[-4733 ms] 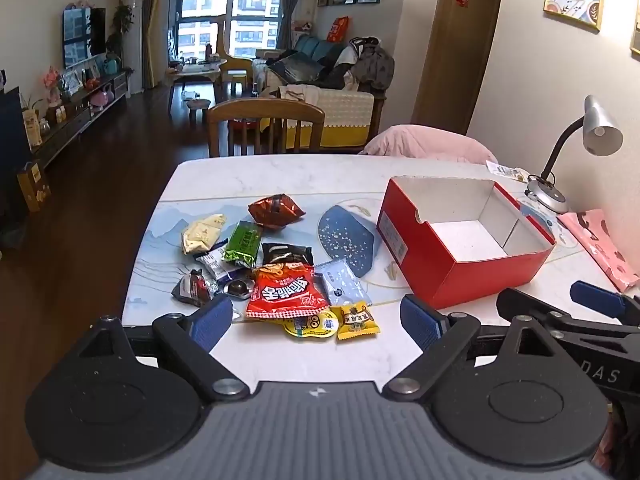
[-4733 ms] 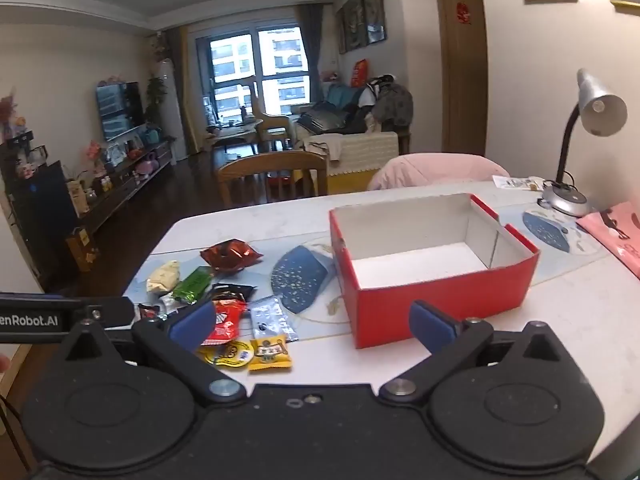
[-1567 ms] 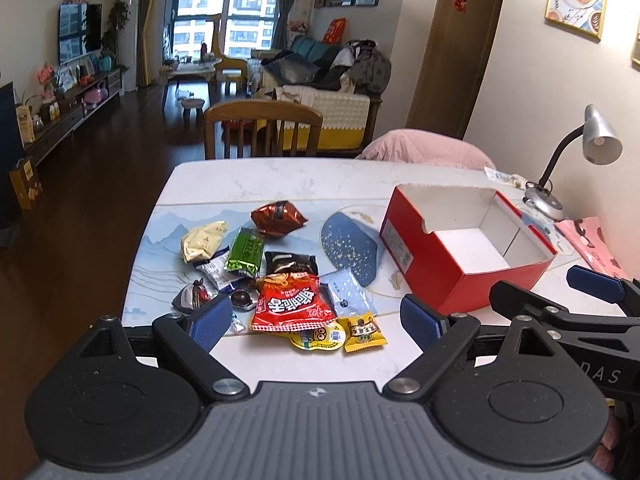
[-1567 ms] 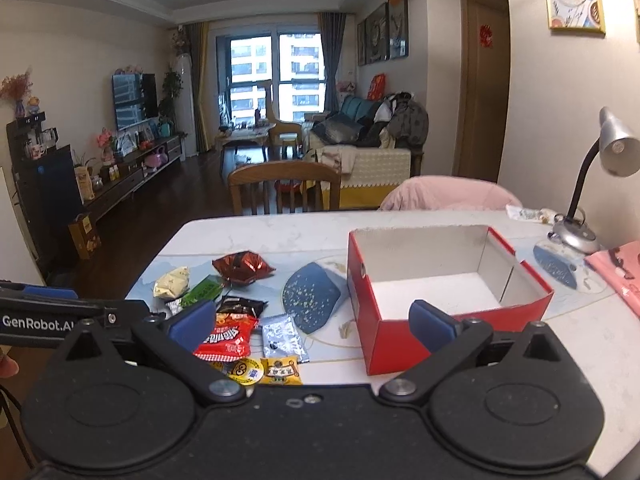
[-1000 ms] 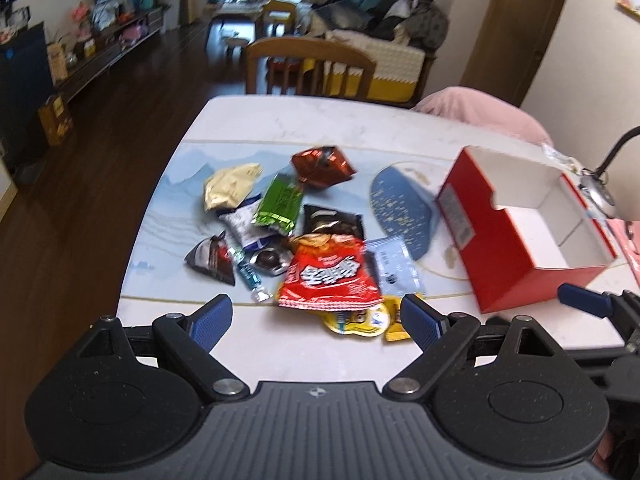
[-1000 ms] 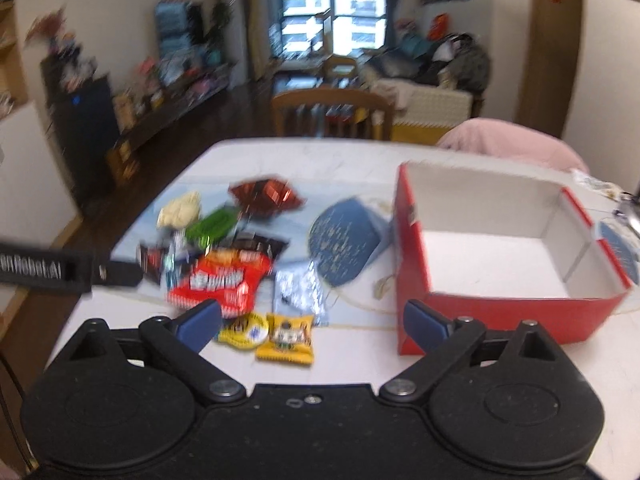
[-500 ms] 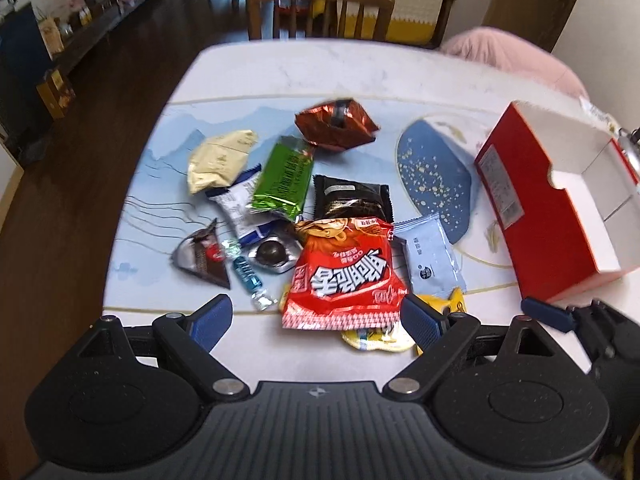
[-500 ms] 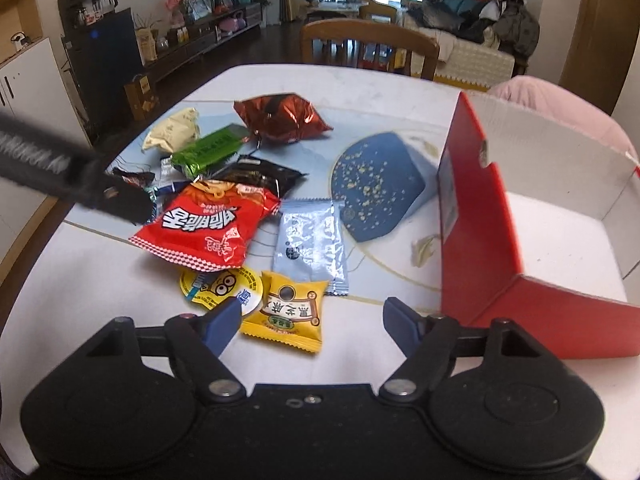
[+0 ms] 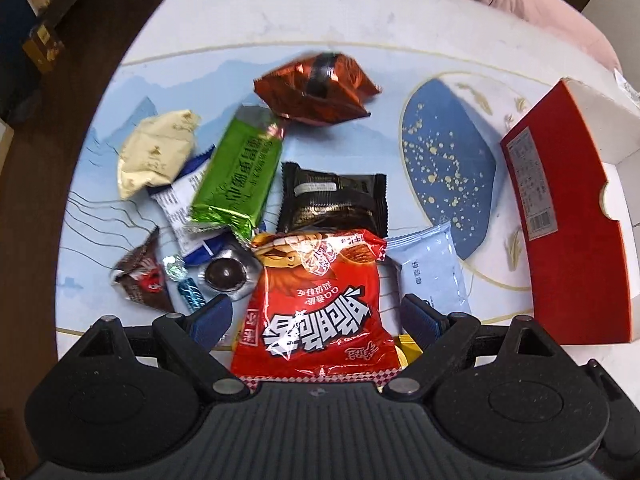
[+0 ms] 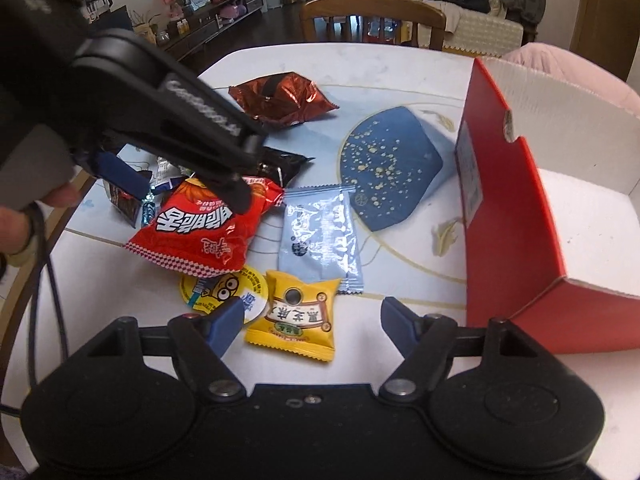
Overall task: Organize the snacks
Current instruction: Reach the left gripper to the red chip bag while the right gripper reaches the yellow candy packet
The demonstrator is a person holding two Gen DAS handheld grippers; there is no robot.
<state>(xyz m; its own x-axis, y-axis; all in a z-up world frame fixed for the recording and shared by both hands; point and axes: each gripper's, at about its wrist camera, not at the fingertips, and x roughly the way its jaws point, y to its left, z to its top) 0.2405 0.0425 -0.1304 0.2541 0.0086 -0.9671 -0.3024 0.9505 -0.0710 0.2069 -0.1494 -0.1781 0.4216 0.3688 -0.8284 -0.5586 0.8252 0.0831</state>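
Two grippers hung over a loose heap of snacks on the tabletop, each spread wide and holding nothing. The left gripper (image 9: 316,312) was lowered around the big red chip bag (image 9: 316,304), a blue pad on either side of it, apparently so that a squeeze would catch the bag across its width. Seen from the right wrist, the bag (image 10: 204,228) lay slightly puffed on top of the yellow round packet (image 10: 224,290), which made it the natural first pick, since it covered its neighbours.

The right gripper (image 10: 312,320) hovered at the near edge of the tabletop, its pads flanking the yellow candy packet (image 10: 298,314); that packet lay flat, so it would probably need a low, scraping approach. Just beyond it was the pale blue sachet (image 10: 320,236).

The red box (image 10: 512,216) stood open toward the right edge of the tabletop with nothing visible on its white floor, so the sorting looked barely begun. Its tall near wall would have to be cleared by anything carried across. Farther back, toward the left and far edges, lay the green bar (image 9: 236,176), the black packet (image 9: 334,200), the brown foil bag (image 9: 316,88) and the cream packet (image 9: 156,152), all untouched.
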